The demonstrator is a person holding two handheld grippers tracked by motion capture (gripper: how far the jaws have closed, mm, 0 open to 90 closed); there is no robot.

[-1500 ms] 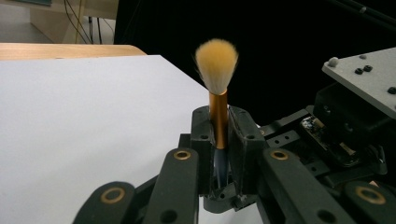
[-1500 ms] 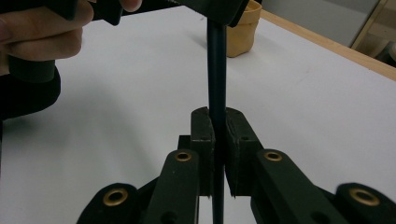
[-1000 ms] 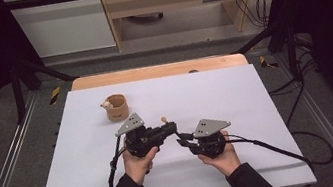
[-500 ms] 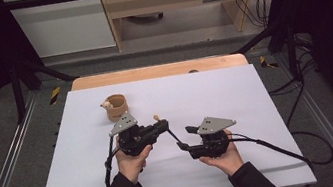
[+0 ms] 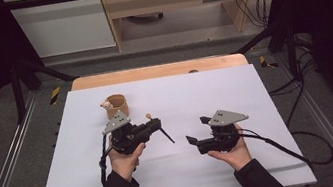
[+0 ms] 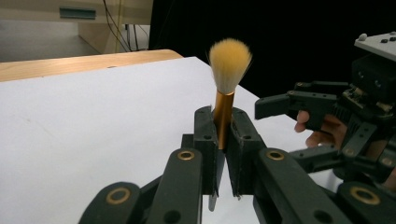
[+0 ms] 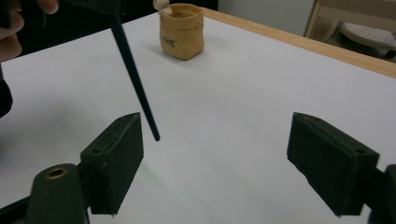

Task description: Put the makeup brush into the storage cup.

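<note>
White sheet (image 5: 268, 108) covers most of the table (image 5: 156, 71), wood showing along its far edge. At about eleven o'clock from the hands sits a small tan pot (image 5: 117, 105). The left gripper (image 5: 153, 124) is clamped tight on a brush (image 6: 224, 100), gold ferrule pinched between the pads, bristles up, the dark handle slanting down toward three o'clock. The right gripper (image 5: 197, 130), well apart at three o'clock, has just been opening; its jaws stand wide with nothing between them.

soft even light, dark surroundings
</note>
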